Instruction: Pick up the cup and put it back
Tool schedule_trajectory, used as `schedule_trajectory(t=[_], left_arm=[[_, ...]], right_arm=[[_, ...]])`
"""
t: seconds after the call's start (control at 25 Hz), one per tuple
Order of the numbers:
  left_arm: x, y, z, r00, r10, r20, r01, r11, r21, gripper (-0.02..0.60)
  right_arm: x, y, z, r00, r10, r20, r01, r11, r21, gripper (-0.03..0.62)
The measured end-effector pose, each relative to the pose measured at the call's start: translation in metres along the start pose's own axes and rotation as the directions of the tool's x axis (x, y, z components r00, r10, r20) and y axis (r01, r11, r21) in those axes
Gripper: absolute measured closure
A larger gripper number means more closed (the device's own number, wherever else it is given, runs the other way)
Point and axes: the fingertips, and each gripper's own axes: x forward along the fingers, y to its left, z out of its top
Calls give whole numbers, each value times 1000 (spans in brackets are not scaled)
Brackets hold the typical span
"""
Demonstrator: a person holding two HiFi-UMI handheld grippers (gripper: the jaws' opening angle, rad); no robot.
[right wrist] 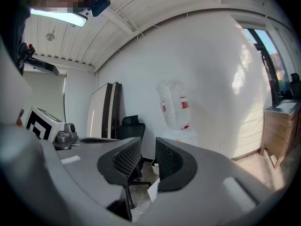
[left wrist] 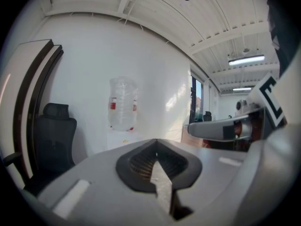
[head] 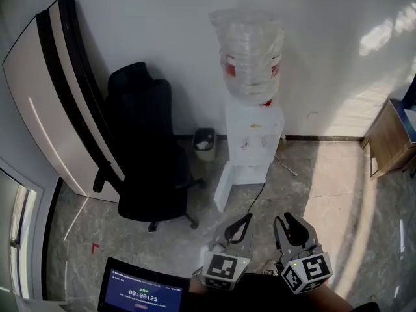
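No cup shows in any view. My left gripper is low in the head view, held above the floor, and its jaws are shut with nothing in them; in the left gripper view the dark pads meet at the tips. My right gripper is beside it on the right. It is open, with a narrow empty gap between the pads in the right gripper view. Both point toward a white water dispenser against the wall, which carries a clear upturned bottle.
A black office chair stands left of the dispenser, with a small waste bin between them. A tall white air conditioner leans at far left. A wooden cabinet is at right. A dark timer screen sits bottom left.
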Motion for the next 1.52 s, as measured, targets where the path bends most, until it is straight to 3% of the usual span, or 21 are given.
schedule_trajectory(t=[0.68,1.28,1.52], left_arm=[[16,-59,2,998,62,9,-62,998,15,578],[1,-45,3,994,99,47,-100,995,0,578],[3,-52,2,996,78,45,-79,997,16,578]], right_arm=[[-37,-41,9,997,70,17,-70,998,-4,490],[-34,-25,6,995,97,21,-96,995,-18,494],[-40,-26,8,995,93,43,-92,996,-22,516]])
